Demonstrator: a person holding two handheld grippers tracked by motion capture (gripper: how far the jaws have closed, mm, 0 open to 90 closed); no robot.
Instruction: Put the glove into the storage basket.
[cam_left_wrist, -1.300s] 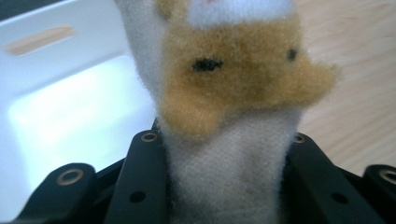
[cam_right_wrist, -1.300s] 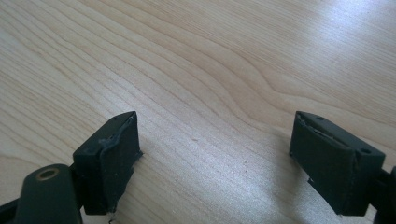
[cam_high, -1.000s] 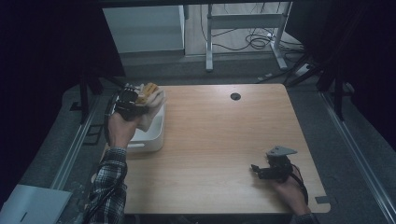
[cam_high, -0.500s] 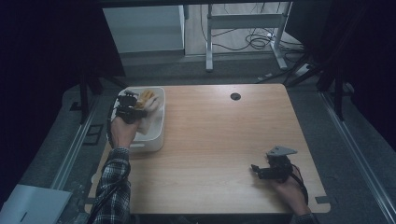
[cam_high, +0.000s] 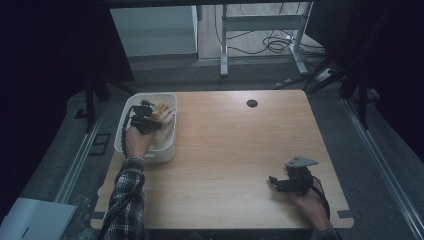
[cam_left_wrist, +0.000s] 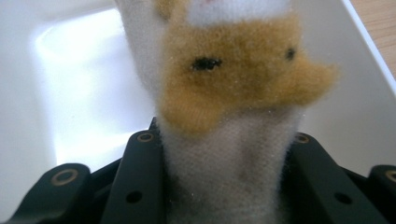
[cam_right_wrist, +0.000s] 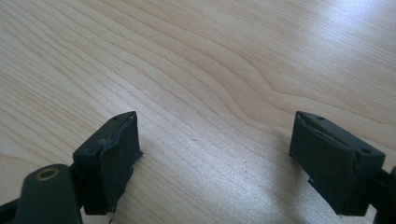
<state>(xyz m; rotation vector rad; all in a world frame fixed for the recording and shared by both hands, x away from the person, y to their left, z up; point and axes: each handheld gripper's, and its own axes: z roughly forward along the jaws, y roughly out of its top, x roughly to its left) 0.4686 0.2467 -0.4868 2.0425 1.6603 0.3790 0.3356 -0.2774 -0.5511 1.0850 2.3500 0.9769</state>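
Left: white plastic tub (cam_high: 170, 150), rectangular, rounded corners, glossy walls, at bench (cam_high: 235, 150) left edge. Left hand-held gripper (cam_high: 149, 120) over tub interior, jaws clamped on soft toy (cam_left_wrist: 233, 93); fuzzy plush, tan and white, small black stitched marks, body squeezed between black jaws. Likely step: placing toy in tub; best to lower until plush rests on tub floor, then part jaws fully so pile does not snag. Right: right hand-held gripper (cam_right_wrist: 219, 163) wide open, empty, resting on pale wood-grain bench, well apart from tub.
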